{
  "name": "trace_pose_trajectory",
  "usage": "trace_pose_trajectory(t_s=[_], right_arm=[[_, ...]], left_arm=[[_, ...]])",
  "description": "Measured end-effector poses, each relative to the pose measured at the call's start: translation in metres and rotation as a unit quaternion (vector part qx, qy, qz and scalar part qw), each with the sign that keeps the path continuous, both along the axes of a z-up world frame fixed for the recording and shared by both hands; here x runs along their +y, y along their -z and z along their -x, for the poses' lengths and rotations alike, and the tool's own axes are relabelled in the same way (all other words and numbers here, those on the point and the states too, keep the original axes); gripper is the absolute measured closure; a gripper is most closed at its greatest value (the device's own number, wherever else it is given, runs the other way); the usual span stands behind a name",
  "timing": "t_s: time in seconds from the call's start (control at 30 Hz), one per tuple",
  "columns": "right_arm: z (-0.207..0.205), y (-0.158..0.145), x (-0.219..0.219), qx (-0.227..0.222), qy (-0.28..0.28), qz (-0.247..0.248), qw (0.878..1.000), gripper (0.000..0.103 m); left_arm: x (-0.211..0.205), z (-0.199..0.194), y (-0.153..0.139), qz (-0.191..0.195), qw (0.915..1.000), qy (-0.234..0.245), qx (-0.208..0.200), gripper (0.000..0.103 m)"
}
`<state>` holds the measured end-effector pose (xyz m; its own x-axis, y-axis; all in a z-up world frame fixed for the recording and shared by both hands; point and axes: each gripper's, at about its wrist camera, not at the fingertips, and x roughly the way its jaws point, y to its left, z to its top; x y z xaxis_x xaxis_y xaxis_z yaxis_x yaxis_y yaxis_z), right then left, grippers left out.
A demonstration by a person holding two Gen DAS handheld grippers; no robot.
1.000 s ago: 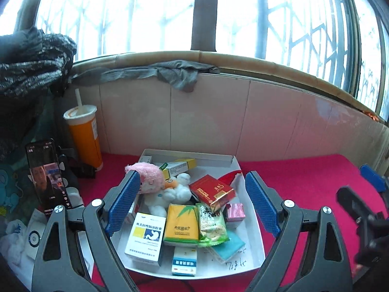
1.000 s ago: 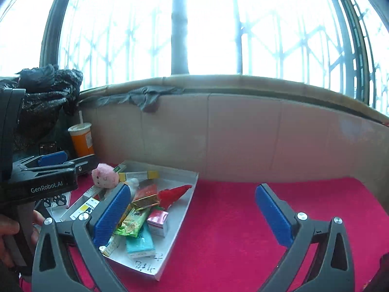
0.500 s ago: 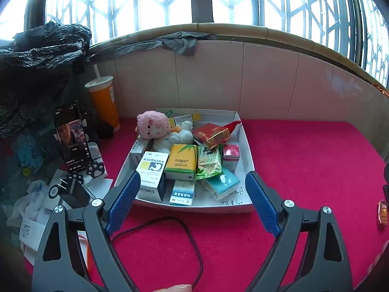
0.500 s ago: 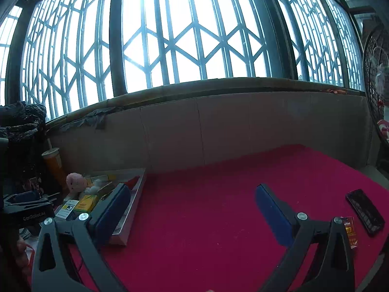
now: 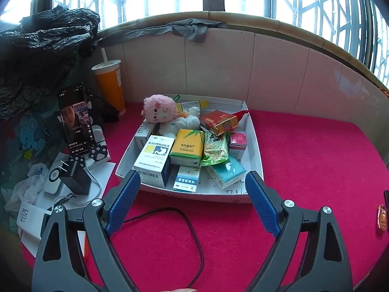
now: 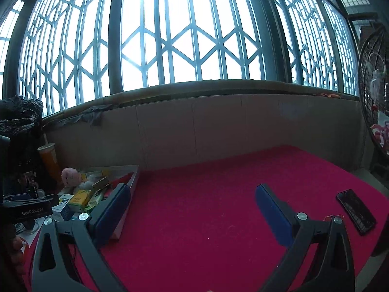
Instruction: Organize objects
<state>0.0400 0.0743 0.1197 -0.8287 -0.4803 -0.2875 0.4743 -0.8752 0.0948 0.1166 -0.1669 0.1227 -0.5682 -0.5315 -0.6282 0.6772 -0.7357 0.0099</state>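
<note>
Red cloth (image 5: 304, 170) now shows between the left gripper (image 5: 192, 199) and the white tray (image 5: 255, 146), which looked closer a second ago. The tray sits near the tiled wall, packed with small boxes and a pink plush toy (image 5: 160, 108). Both the left and the right gripper (image 6: 192, 209) are spread wide and hold nothing.

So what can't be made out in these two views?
- Left wrist: tray bottom items, buried under the boxes and plush; orange packet, cut off by the right edge.
- Right wrist: tray contents, dim, small and partly behind the gripper's left finger; packet beside the phone, mostly behind its right finger.
</note>
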Motion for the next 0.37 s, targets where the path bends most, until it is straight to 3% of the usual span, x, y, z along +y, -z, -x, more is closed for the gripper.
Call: trace_pose_trajectory(t_s=[0.37], right_arm=[[0.0017,0.0043,-0.0024,-0.01,0.003,-0.006,1.0,0.0]], left_arm=[[0.001,0.002,0.0053,-0.004,1.0,0.008,-0.001,0.014]])
